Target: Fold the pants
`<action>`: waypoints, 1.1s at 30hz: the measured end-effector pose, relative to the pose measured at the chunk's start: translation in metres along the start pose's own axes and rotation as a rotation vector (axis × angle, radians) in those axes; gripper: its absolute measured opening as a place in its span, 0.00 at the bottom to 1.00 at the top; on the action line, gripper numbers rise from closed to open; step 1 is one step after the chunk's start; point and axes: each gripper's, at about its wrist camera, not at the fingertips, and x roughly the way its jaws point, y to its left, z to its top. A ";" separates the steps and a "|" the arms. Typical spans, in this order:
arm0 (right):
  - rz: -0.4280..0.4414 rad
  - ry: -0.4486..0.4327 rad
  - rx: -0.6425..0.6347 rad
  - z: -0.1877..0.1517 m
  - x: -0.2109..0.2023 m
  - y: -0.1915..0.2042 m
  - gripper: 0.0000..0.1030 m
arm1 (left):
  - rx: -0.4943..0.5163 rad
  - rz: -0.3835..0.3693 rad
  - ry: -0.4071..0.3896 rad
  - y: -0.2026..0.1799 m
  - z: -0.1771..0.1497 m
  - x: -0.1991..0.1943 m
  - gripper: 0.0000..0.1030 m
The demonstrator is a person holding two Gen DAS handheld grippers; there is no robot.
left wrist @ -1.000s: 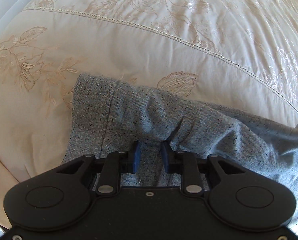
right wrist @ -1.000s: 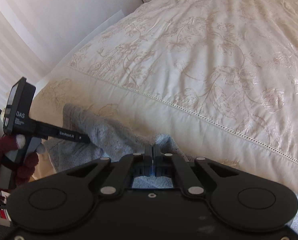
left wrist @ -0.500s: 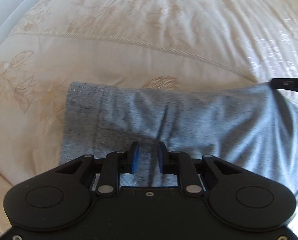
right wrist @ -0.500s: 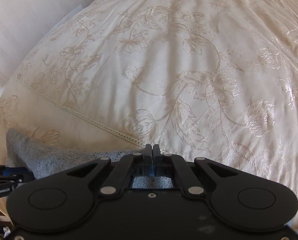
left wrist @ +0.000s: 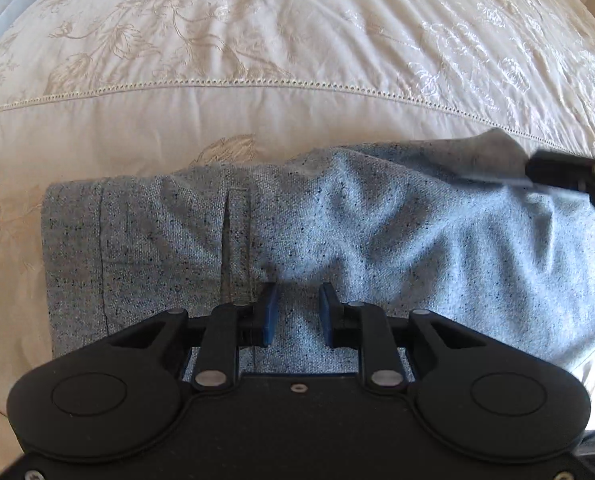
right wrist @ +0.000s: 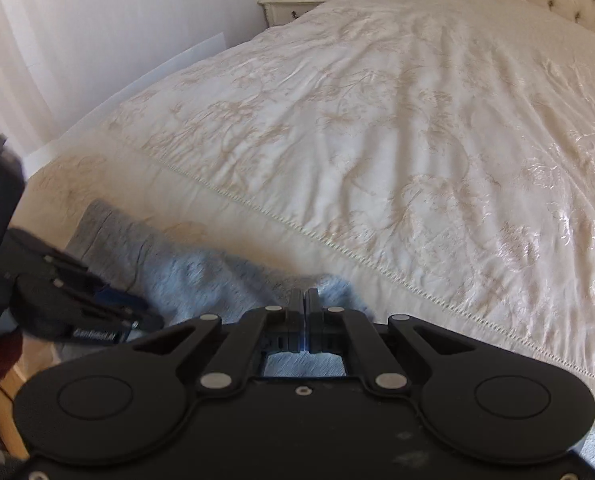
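Left gripper (left wrist: 293,310) apart over pants (left wrist: 337,236); right gripper (right wrist: 305,300) pinched on cloth edge, likely tensioning for folding.

A second ago the grey pants (left wrist: 337,240) were bunched around the left gripper (left wrist: 295,312); now they lie spread flatter along the bedspread's (left wrist: 297,40) near edge, belt loop (left wrist: 237,236) straight. The right gripper (right wrist: 305,300), pinching fabric throughout, has drawn their right end outward and backed away.
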 end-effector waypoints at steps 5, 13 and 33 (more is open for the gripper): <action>0.016 0.080 0.052 -0.026 0.009 0.008 0.02 | 0.001 -0.019 0.020 0.003 0.002 0.004 0.30; 0.077 0.082 0.092 -0.007 0.007 -0.006 0.03 | -0.020 -0.042 0.032 0.011 0.001 0.008 0.31; 0.182 0.213 0.486 0.037 0.045 -0.069 0.33 | -0.021 -0.050 0.028 0.011 0.000 0.009 0.31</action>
